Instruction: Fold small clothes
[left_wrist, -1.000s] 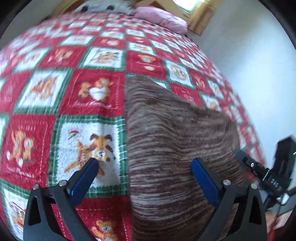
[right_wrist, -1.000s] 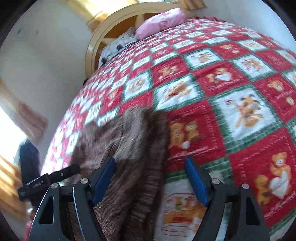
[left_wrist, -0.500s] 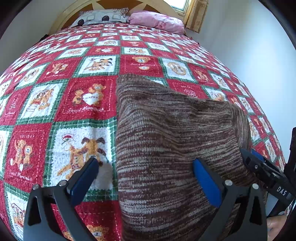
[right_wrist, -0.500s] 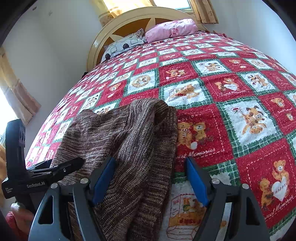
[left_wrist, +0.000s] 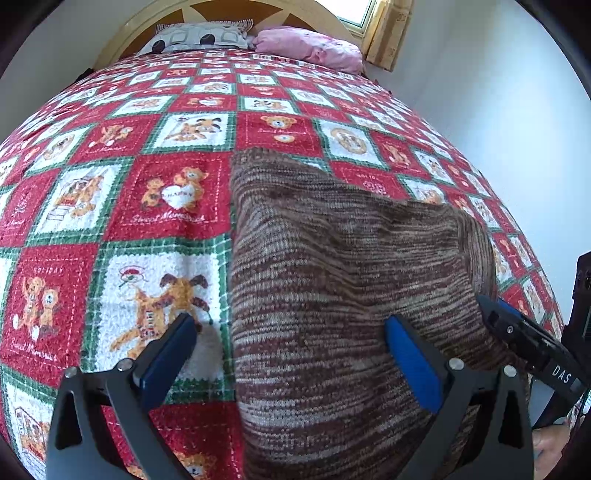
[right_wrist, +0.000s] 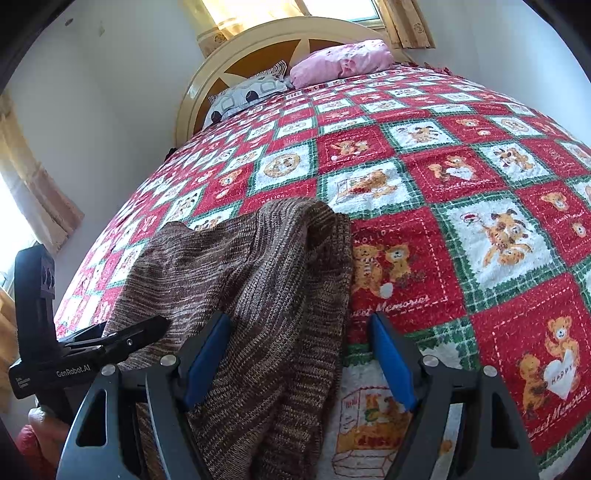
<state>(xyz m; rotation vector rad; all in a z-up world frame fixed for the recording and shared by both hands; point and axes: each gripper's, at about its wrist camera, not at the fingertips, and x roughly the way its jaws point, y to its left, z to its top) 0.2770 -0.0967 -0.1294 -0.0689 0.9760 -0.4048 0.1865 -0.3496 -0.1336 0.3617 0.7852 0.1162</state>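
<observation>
A brown striped knit garment (left_wrist: 332, 280) lies on the red and green patchwork quilt (left_wrist: 147, 206), its near end hanging toward me. It also shows in the right wrist view (right_wrist: 266, 280), bunched along its right edge. My left gripper (left_wrist: 291, 339) is open, its jaws either side of the garment's left edge. My right gripper (right_wrist: 303, 339) is open over the garment's right edge. Each gripper appears in the other's view, the right one (left_wrist: 517, 332) at the right side, the left one (right_wrist: 122, 339) at the left side.
A patterned grey pillow (left_wrist: 199, 35) and a pink pillow (left_wrist: 310, 48) lie at the headboard (right_wrist: 258, 48). White walls stand close on both sides of the bed. A curtained window (right_wrist: 33, 184) is at the left of the right wrist view.
Both grippers have pulled back and tilted up, so more of the bed and headboard shows. The garment lies the same. Both stay open.
</observation>
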